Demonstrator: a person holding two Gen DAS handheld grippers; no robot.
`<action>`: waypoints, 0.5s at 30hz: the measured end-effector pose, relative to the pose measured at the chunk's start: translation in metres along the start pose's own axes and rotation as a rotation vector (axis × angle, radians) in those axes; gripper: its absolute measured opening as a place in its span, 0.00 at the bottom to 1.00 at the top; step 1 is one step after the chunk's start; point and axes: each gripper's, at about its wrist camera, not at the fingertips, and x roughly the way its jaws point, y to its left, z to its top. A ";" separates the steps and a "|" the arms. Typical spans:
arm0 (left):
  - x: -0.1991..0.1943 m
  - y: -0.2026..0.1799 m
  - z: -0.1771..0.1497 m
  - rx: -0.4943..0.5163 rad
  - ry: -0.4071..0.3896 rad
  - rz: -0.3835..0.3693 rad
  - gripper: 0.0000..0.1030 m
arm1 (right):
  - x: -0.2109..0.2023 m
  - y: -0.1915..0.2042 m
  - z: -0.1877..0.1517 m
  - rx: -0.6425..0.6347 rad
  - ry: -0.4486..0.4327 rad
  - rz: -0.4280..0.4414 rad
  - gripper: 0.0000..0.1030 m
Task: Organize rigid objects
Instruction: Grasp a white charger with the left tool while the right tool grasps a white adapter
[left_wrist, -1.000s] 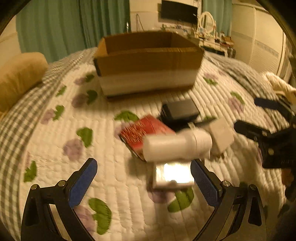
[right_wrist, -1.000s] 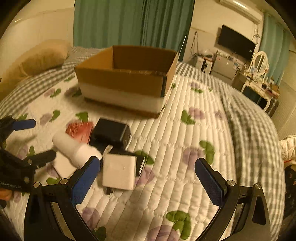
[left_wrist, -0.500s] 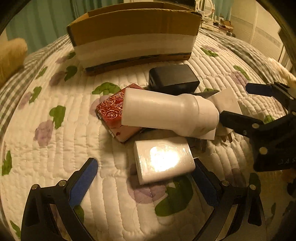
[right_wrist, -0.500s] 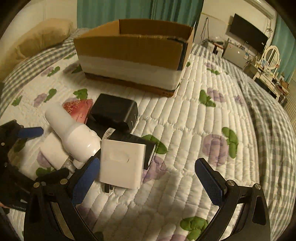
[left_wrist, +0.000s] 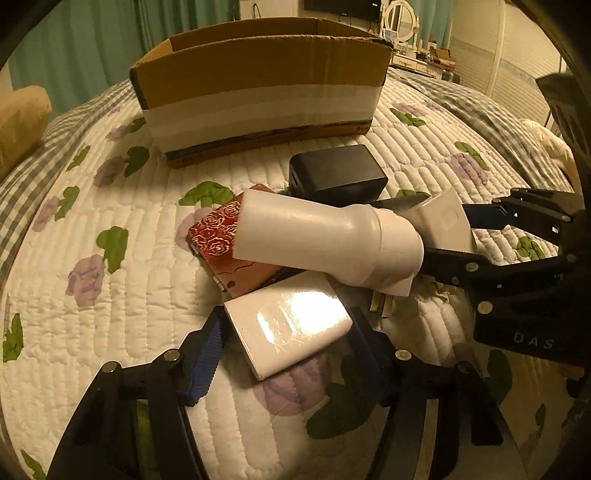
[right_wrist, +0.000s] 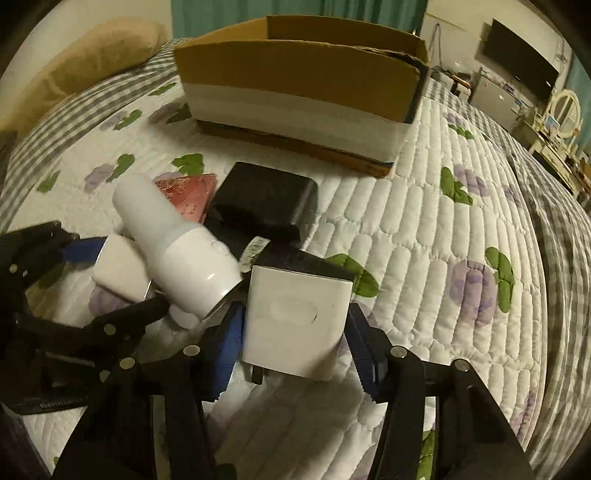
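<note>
Closing: both pairs of jaws have just been drawn in, each around a white block.
Left gripper (left_wrist: 284, 354): a glossy white rectangular charger block (left_wrist: 290, 330) is bracketed by the blue pads; pad contact looks made, so it is judged pinched.
Right gripper (right_wrist: 293, 345): a matte white square plug adapter (right_wrist: 295, 325) is clamped between its pads, prongs pointing down.
Pile: a white plastic bottle (left_wrist: 325, 243) lies across a red rose-embossed tin (left_wrist: 229, 251); a black power brick (left_wrist: 338, 173) sits behind.
Destination: an open brown cardboard box (left_wrist: 258, 74) stands beyond the pile on the quilted bedspread (left_wrist: 92, 258).
Risk: the bottle could be rolled off when either block is lifted, since its cap end overhangs both.
Risk: the grippers are close together and could be knocked on rising.
Room: bare quilt is open to the right; the box's near wall must be cleared.
</note>
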 end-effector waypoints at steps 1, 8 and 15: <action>-0.001 0.000 0.000 -0.002 0.000 -0.001 0.64 | -0.001 -0.002 -0.001 0.011 -0.002 0.008 0.52; -0.010 0.005 -0.004 -0.013 -0.006 -0.001 0.64 | -0.013 -0.007 -0.008 0.034 -0.013 0.014 0.51; -0.029 0.021 -0.008 -0.058 -0.035 0.033 0.64 | -0.027 -0.005 -0.012 0.071 -0.026 0.015 0.51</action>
